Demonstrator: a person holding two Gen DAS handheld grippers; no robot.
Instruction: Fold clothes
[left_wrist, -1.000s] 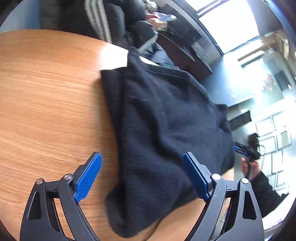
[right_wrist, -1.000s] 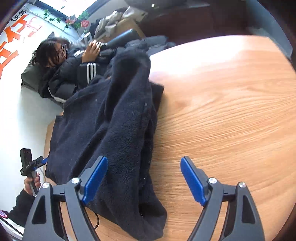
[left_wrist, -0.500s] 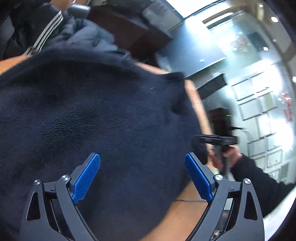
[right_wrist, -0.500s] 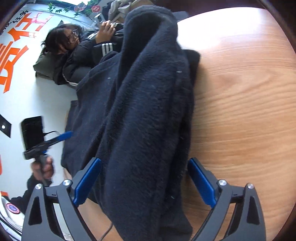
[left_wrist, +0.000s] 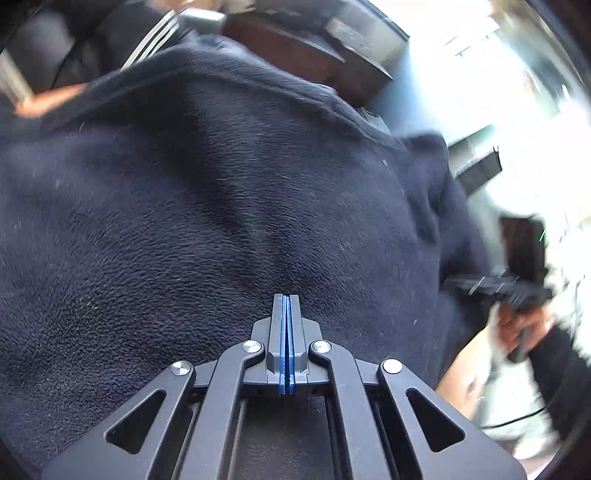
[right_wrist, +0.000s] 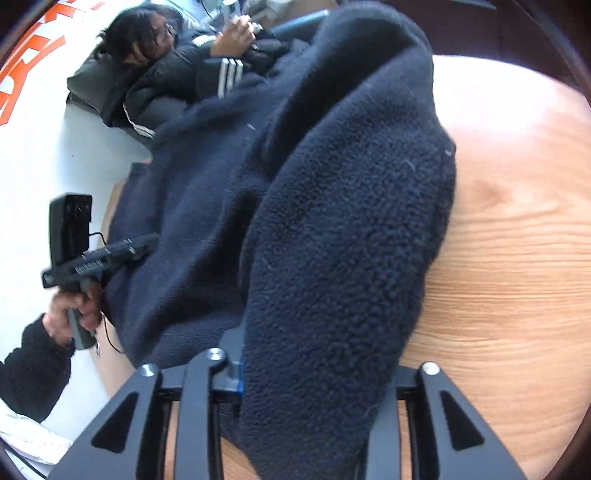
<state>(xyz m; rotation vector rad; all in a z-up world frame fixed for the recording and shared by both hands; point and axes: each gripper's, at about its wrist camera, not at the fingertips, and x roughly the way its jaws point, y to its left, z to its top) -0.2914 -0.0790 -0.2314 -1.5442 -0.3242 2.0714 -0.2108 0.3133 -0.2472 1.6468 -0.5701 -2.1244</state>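
Dark navy fleece fills both views: the garment lies spread on a wooden table, and its soft pile reaches right up to the fingers of both grippers. In the left wrist view the left gripper has its two blue-padded fingers pressed flat together, their tips dug into the fleece just ahead of them; whether any cloth is pinched between the pads cannot be told, since no fold shows in the thin seam between them. The fabric puckers slightly around the fingertips and stretches away ahead and to both sides of them. Off to the right of these fingers, past the garment's edge, the right gripper shows as a blurred dark shape held in the right hand. In the right wrist view a thick rolled fold of the fleece drapes over the right gripper, covering the space where its fingers meet; only a sliver of blue pad peeks out at the left of the fold, so how the fingers stand cannot be told. Bare wood lies to the right of this fold. To the left of the fingers the left hand holds its gripper against the garment's edge. Beyond the table a person in a dark striped jacket sits.
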